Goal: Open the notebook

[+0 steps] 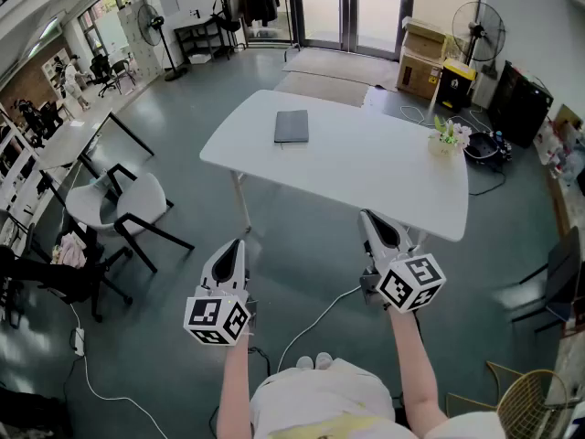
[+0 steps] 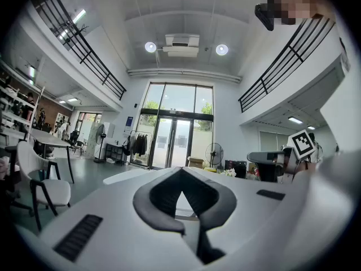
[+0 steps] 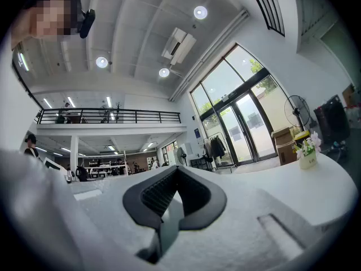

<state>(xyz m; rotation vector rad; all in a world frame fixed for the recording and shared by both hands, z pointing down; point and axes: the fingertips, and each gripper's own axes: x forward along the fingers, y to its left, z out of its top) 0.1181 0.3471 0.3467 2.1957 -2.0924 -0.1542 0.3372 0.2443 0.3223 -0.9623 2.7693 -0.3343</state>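
Where the head view looks down, the closed notebook [image 1: 292,126] lies flat on the far left part of the white desk [image 1: 366,172]. It is well apart from the left gripper [image 1: 239,243] and right gripper [image 1: 365,215], both held over the floor [image 1: 302,263] short of the near edge. Left gripper view: jaws clenched together, nothing between them. Right gripper view: jaws likewise clenched and empty.

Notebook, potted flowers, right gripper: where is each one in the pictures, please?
notebook [image 1: 292,126]: head view, middle of its dark cover.
potted flowers [image 1: 448,135]: head view, on the blossoms.
right gripper [image 1: 365,215]: head view, at its closed jaw tips.
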